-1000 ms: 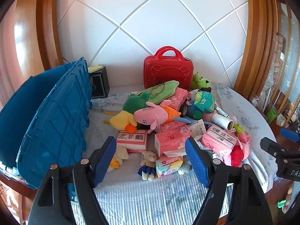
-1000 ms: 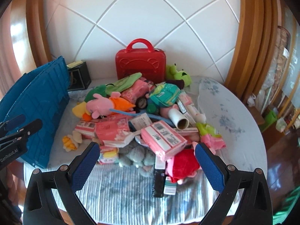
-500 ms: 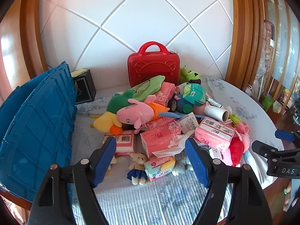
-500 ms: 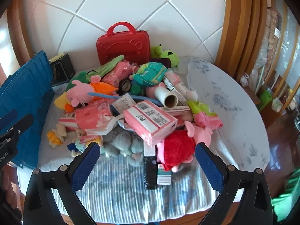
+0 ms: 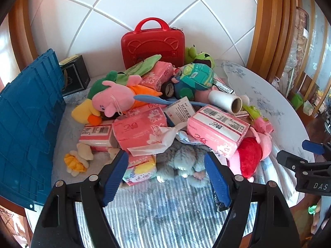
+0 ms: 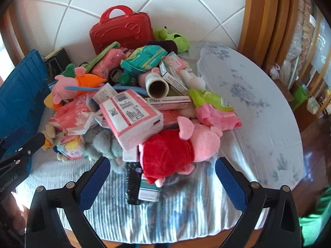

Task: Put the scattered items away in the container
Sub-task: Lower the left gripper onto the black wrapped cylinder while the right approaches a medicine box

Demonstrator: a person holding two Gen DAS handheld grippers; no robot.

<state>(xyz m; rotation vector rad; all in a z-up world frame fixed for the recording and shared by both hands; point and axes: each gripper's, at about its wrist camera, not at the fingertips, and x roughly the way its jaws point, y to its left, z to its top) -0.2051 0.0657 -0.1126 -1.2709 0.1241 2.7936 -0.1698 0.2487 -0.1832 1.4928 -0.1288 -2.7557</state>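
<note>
Scattered items, a heap of plush toys, pink tissue packs and small boxes, cover the middle of a round tabletop draped in a pale flowered cloth, with the blue container standing at the heap's left edge, cut off by the frame so that its inside cannot be seen. A grey plush lies half buried under a pink tissue pack, and a black packet at the near edge is too blurred to identify. A red carry case stands upright against the white tiled wall behind the pile, with a dark box to its left. The left gripper hovers over the near side of the heap, its blue fingers spread wide and holding nothing; the right gripper hangs above a red-and-pink plush, fingers likewise wide apart and empty. Each gripper shows at the edge of the other's view, one marked "DAS", the other "GenRobot.AI". Barcodes and Chinese print on the packs are too small to read.
</note>
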